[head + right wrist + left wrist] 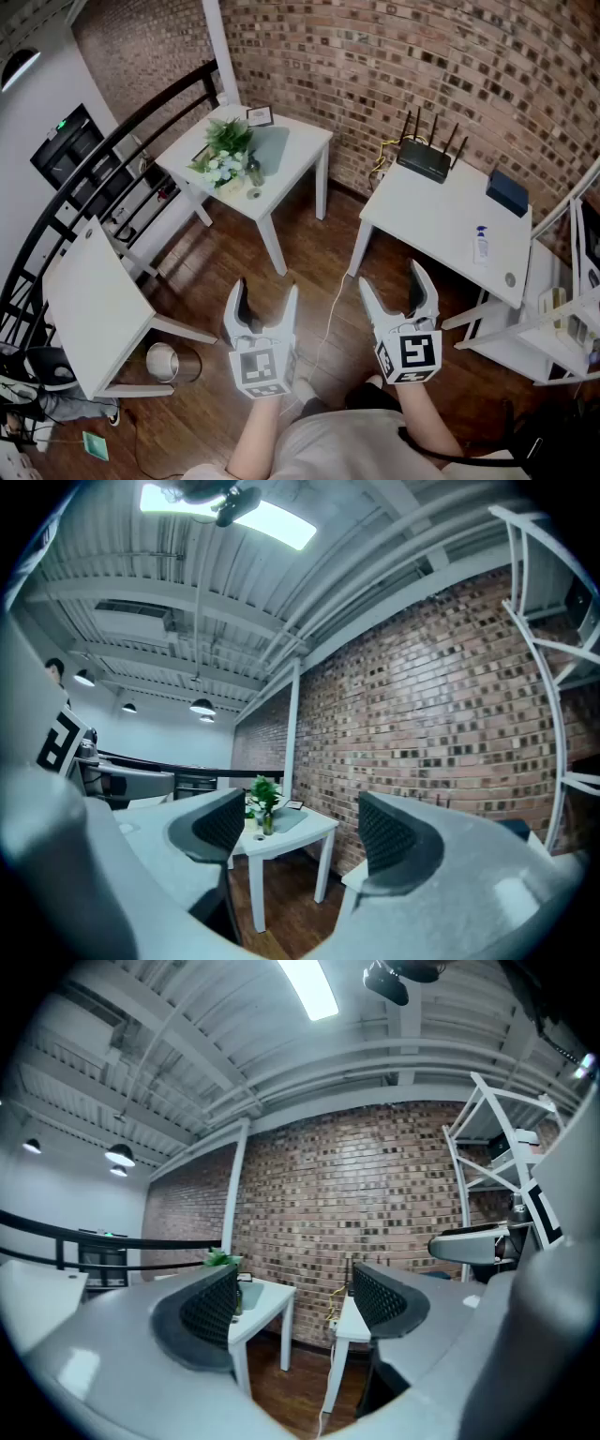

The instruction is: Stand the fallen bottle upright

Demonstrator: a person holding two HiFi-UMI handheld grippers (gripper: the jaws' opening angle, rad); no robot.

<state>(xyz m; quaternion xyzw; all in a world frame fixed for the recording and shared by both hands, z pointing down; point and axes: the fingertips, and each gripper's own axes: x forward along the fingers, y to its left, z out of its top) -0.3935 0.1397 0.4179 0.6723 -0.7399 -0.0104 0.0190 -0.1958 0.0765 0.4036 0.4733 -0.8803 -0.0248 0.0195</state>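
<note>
A white bottle point(481, 244) with a blue cap lies on its side on the white table point(431, 216) at the right, near that table's far right end. My left gripper point(266, 289) and right gripper point(391, 277) hover side by side over the wooden floor, well short of the table. Both are open with nothing between their fingers. In the left gripper view the open left gripper point(295, 1302) frames the gap between two tables. The right gripper point(300, 832) in its own view points level toward the plant table point(286, 829). The bottle shows in neither gripper view.
A black router point(427, 157), a blue box point(507, 192) and a small round disc point(510, 279) share the bottle's table. A second white table point(291, 141) holds a plant point(225, 155), a small dark bottle point(255, 171) and a frame point(260, 115). A white rack point(562, 323) stands right; a metal bin point(164, 361) and third table point(94, 305) left.
</note>
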